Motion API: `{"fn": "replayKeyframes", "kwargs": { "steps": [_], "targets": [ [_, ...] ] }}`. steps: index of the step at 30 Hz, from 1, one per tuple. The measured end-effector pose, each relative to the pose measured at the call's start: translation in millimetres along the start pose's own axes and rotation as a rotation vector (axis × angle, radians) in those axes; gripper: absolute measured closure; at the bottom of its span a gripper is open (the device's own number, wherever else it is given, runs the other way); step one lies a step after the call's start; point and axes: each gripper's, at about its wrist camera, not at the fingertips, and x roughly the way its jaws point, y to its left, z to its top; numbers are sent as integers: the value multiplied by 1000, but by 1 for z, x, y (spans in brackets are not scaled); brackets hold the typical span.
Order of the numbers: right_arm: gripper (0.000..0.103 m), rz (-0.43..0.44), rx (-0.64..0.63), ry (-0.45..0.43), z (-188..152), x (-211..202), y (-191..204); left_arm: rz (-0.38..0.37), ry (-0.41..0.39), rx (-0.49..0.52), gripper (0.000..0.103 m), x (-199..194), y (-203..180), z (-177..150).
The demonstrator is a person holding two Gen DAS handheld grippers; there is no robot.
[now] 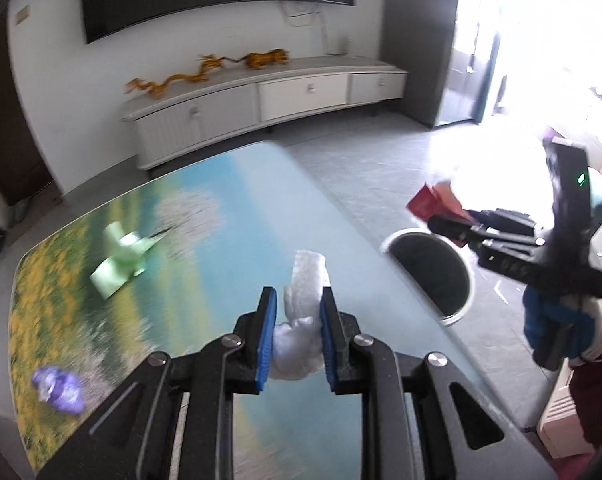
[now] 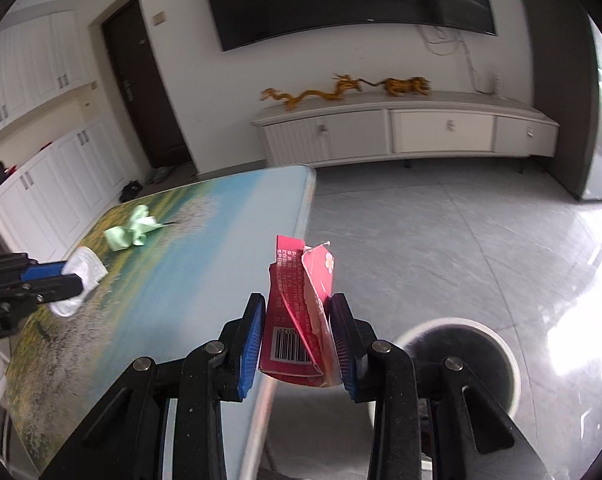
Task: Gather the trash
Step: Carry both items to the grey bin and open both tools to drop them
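My left gripper (image 1: 298, 312) is shut on a crumpled white tissue (image 1: 303, 308) and holds it above the table with the landscape print (image 1: 229, 216). It also shows at the left of the right wrist view (image 2: 71, 280). My right gripper (image 2: 299, 316) is shut on a flattened red carton (image 2: 297, 312), held past the table's right edge, above and beside the round trash bin (image 2: 497, 360). The left wrist view shows this gripper (image 1: 433, 216) with the red carton (image 1: 431, 202) over the bin (image 1: 433, 268). A crumpled green paper (image 1: 121, 260) and a purple wrapper (image 1: 57, 388) lie on the table.
A white TV cabinet (image 1: 261, 100) with golden dragon figures stands against the far wall under a dark TV. Grey tiled floor (image 2: 441, 248) lies to the right of the table. White cupboards and a dark door are at the left.
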Motion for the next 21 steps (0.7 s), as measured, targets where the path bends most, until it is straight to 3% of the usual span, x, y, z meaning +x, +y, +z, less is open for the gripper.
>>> {"fn": "replayKeyframes", "kwargs": {
  "steps": [8,17,19,21],
  "targets": [
    [71,-158,168,72,-35,6,-93,-177,26,27,83,65,-77,53],
    [69,-249,316,129,-62,24,-155,-282,86,13,80,152,-160,94],
    [65,-271,333,123,-65,25,-159,-291,100,-11,75,166,-167,97],
    [52,-289,358,122,-66,28,-164,-318,120,-40,68,181,-172,100]
  ]
}}
